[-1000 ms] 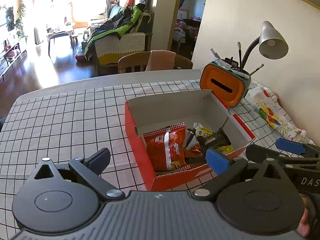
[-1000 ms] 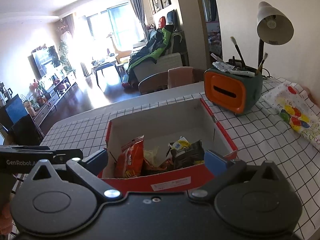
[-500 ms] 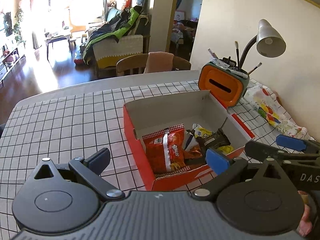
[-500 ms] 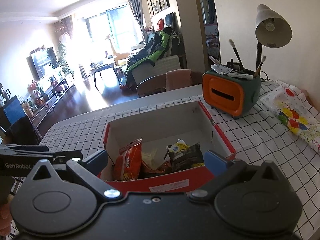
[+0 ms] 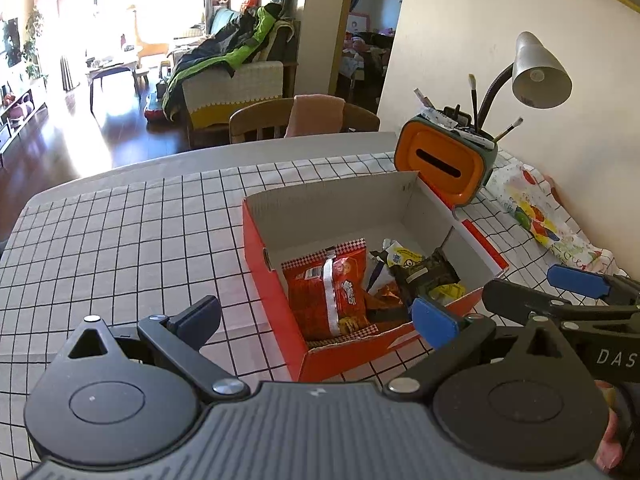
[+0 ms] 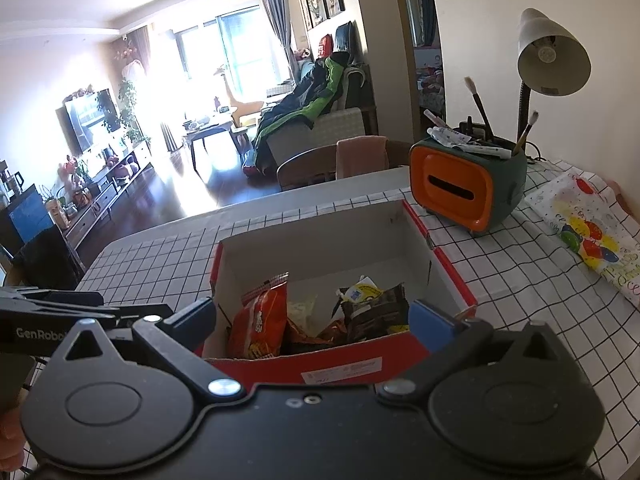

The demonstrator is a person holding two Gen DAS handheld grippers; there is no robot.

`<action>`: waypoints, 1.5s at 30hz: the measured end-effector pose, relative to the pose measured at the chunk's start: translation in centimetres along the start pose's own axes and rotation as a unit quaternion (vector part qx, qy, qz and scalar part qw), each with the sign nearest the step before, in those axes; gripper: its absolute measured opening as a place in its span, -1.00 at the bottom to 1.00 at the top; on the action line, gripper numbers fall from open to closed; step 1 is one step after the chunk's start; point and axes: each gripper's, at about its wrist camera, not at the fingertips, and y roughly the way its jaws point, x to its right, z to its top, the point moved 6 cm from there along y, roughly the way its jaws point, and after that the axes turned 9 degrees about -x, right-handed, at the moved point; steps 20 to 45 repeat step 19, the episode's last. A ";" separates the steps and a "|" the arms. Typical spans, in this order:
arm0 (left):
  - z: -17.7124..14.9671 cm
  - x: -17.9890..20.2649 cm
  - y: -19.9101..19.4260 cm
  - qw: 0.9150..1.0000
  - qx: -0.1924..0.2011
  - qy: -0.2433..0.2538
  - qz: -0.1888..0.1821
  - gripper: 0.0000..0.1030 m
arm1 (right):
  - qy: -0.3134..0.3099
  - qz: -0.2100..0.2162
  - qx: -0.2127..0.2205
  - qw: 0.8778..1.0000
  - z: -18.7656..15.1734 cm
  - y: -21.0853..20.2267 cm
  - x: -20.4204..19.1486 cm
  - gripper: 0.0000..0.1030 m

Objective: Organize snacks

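Red cardboard box [image 5: 280, 312] sat on the checked worktop [image 5: 120, 240], snack packets [image 5: 332, 292] heaped at its near end. Both grippers hovered empty, fingers wide: right gripper [image 6: 312, 320] squarely facing the box, nearer; left gripper [image 5: 316, 316] offset toward its left corner.

Daylight floods in from the windows [image 6: 224, 44] behind my view, blown out to white glare across the floor [image 5: 52, 132]. The foreground stays sharp; straight lines bow at the fisheye edges.
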 end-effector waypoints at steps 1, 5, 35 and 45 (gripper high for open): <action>0.0 0.0 0.1 1.000 -0.001 0.000 0.000 0.99 | 0.000 0.000 -0.001 1.000 0.0 0.0 0.0 1.00; 0.0 0.0 0.2 1.000 -0.004 -0.001 -0.001 0.99 | 0.000 0.001 -0.002 1.000 0.0 0.2 0.1 1.00; -0.2 0.1 0.6 1.000 -0.011 0.001 -0.004 0.99 | -0.002 0.000 -0.003 1.000 0.1 0.2 0.2 1.00; -0.2 0.1 0.6 1.000 -0.011 0.001 -0.004 0.99 | -0.002 0.000 -0.003 1.000 0.1 0.2 0.2 1.00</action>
